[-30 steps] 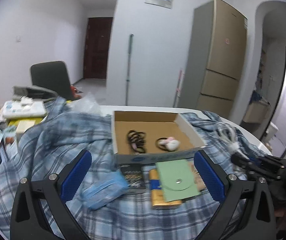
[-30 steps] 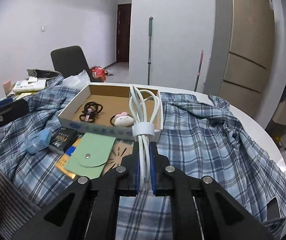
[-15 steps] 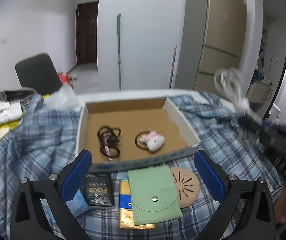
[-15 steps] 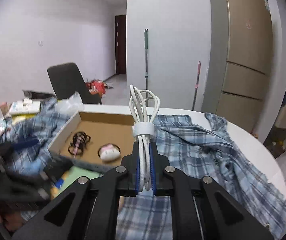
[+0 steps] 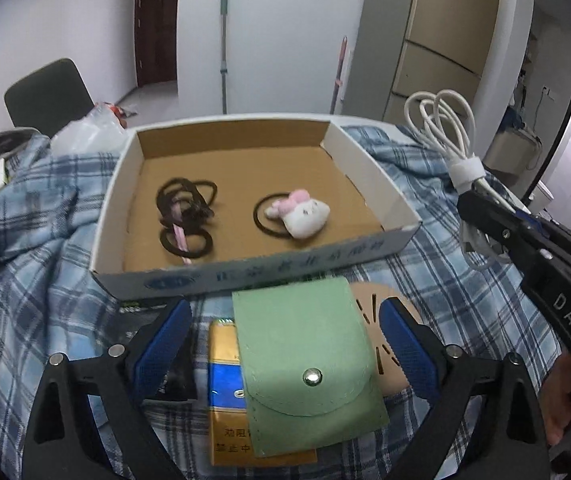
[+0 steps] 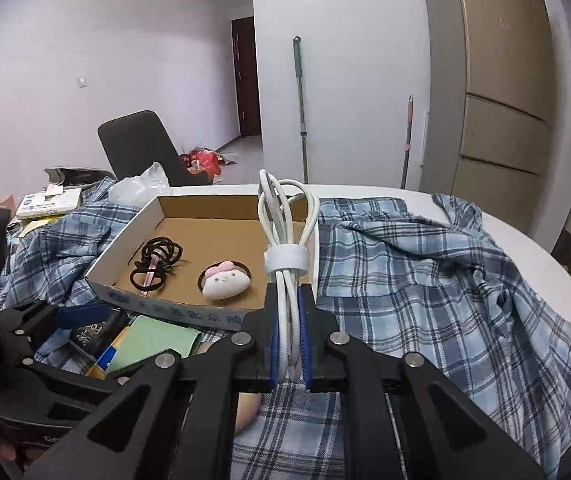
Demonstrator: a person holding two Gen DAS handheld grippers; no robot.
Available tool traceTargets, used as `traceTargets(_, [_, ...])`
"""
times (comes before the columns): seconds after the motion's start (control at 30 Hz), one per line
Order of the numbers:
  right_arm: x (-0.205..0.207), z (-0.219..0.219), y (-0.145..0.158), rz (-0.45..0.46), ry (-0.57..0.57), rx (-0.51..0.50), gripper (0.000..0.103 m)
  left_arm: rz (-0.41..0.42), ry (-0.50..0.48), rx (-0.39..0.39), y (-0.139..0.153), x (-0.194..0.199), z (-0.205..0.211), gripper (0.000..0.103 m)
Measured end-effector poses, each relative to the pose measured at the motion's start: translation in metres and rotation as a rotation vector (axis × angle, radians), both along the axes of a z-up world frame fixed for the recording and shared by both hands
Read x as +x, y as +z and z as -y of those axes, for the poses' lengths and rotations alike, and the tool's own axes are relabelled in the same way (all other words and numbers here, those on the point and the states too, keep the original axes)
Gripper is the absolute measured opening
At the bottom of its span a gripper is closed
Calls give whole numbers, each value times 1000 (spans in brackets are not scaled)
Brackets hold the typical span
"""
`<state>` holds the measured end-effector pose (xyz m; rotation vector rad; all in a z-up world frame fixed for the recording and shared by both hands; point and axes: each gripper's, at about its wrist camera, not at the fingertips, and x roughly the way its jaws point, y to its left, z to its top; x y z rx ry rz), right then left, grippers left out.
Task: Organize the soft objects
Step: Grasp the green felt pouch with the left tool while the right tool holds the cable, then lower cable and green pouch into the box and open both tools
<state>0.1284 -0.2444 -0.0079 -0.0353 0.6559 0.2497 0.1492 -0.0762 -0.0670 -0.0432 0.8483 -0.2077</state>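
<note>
A shallow cardboard box [image 5: 369, 168] [image 6: 133, 240] lies on a blue plaid shirt and holds black hair ties [image 5: 185, 216] [image 6: 155, 260] and a white plush hair tie [image 5: 305, 212] [image 6: 225, 282]. My right gripper [image 6: 287, 336] is shut on a bundled white cable [image 6: 285, 236] [image 5: 445, 120], held upright just right of the box's near right corner. My left gripper [image 5: 285, 340] is open, its pads either side of a green snap pouch [image 5: 309, 368] [image 6: 149, 344] in front of the box.
Under the pouch lie a yellow-and-blue pack [image 5: 225, 400], a tan slotted disc [image 5: 381, 328] and a black pack [image 6: 93, 334]. The plaid shirt [image 6: 425, 280] covers a round white table [image 6: 545, 264]. A chair [image 6: 137, 144], papers [image 6: 45, 204] and a fridge [image 6: 505, 80] stand behind.
My left gripper has moved forward and down, so the green pouch now lies between its pads. My right gripper has carried the cable closer to the box's right side.
</note>
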Motion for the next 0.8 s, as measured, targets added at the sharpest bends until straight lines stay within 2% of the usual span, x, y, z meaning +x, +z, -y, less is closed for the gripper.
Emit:
traceTargets(0.3, [-1, -7, -3, -5, 19, -35, 8, -66, -12, 36, -14, 6, 8, 95])
traceTargets(0.4, [0, -8, -4, -8, 23, -38, 8, -81, -12, 36, -17, 8, 7, 89])
traceTargets(0.47, [1, -8, -5, -12, 18, -41, 8, -89, -6, 39, -19, 9, 7, 79])
traceTargets(0.53, [1, -6, -6, -13, 16, -38, 8, -87, -2, 38, -19, 9, 6, 73])
traceTargets(0.67, [2, -4, -5, -13, 12, -33, 8, -66, 14, -9, -15, 6, -4, 72])
traceTargets(0.8, [-2, -5, -3, 10, 13, -32, 8, -23, 26, -25, -7, 1, -8, 72])
